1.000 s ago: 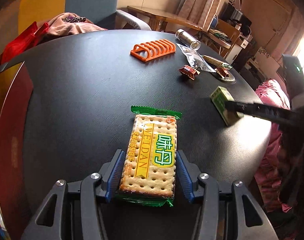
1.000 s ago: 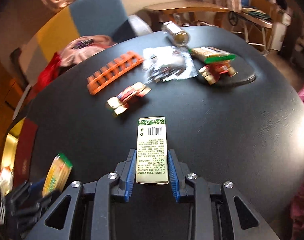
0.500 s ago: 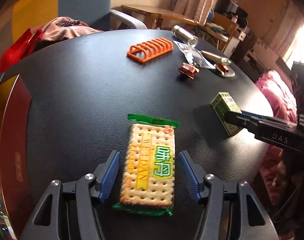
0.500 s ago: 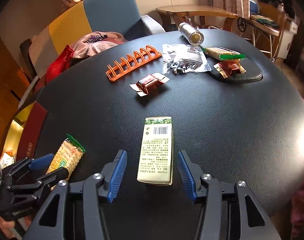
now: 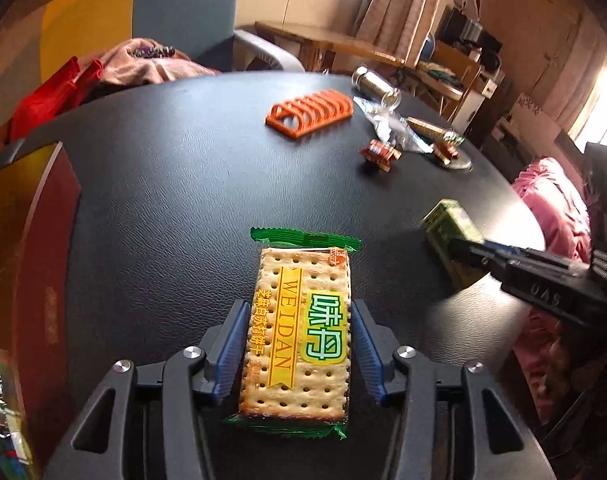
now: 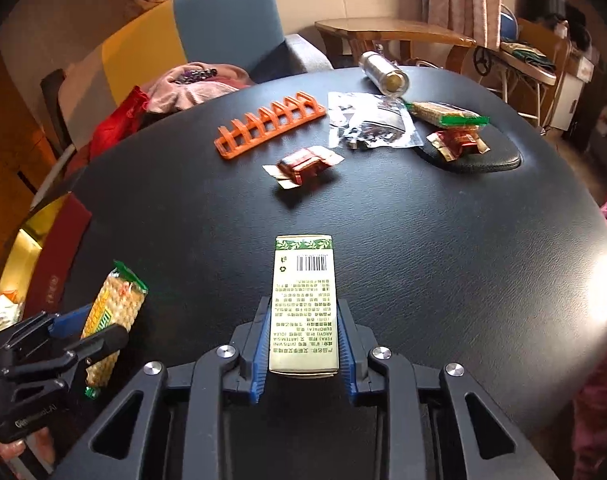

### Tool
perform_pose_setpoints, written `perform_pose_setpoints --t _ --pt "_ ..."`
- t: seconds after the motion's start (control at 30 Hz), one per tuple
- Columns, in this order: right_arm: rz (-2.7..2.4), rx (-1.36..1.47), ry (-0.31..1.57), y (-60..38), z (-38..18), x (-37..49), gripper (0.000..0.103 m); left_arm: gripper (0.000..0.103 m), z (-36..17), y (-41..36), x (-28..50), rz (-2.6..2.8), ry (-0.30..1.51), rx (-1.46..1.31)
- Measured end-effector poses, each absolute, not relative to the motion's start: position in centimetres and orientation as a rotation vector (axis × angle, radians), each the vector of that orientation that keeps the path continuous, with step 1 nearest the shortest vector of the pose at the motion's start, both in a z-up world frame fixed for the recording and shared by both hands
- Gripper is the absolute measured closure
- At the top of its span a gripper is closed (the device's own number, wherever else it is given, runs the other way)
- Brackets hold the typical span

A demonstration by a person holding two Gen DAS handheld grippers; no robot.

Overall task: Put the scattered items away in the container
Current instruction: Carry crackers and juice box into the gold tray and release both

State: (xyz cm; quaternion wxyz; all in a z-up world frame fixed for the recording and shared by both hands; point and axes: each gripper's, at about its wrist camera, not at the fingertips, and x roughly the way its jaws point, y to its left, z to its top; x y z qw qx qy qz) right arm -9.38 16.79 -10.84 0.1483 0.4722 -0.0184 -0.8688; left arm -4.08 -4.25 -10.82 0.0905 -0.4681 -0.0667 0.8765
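Observation:
My left gripper (image 5: 299, 312) is shut on a green-edged cracker packet (image 5: 301, 328), held over the near part of the black round table (image 5: 163, 200). My right gripper (image 6: 303, 312) is shut on a small green-and-cream box (image 6: 305, 300) with a barcode. The box and right gripper show at the right in the left wrist view (image 5: 451, 248). The packet and left gripper show at the lower left in the right wrist view (image 6: 111, 320). A red and gold container (image 6: 51, 272) sits at the table's left edge.
Farther back lie an orange rack (image 6: 269, 124), a wrapped candy (image 6: 303, 162), a clear foil bag (image 6: 369, 124), a metal can (image 6: 383, 72), and a cracker packet (image 6: 443, 114) and candy (image 6: 457, 142) on a black pad (image 6: 499, 160). A chair with clothes (image 6: 191, 84) stands behind.
Both grippers were open around their items half a second ago; both have now closed on them again. The views shifted slightly.

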Motion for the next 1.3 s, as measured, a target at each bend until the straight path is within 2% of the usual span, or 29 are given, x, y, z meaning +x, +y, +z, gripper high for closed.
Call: perform_pose_setpoints --t 0.27,0.73,1.07,1.3 --pt "-2.442 1.256 -0.087 13.5 -8.5 -7.1 0.074 0.051 -7.5 -6.4 -1.8 2.672 -0.253 -1.315" --pt "-2.241 1.026 0.030 0.1 -3.5 -3.6 0.074 0.051 -3.8 -16.7 4.2 2.950 -0.409 -1.267" --pt "-2.061 0.948 0.136 -10.6 -2.4 -1.5 0.074 0.051 -4.1 -25.7 8.0 3.136 -0.547 -1.324" --pt "-1.993 0.995 0.228 -15.4 -4.5 -0.7 0.074 0.051 -5.9 -27.5 8.6 3.150 -0.578 -1.394"
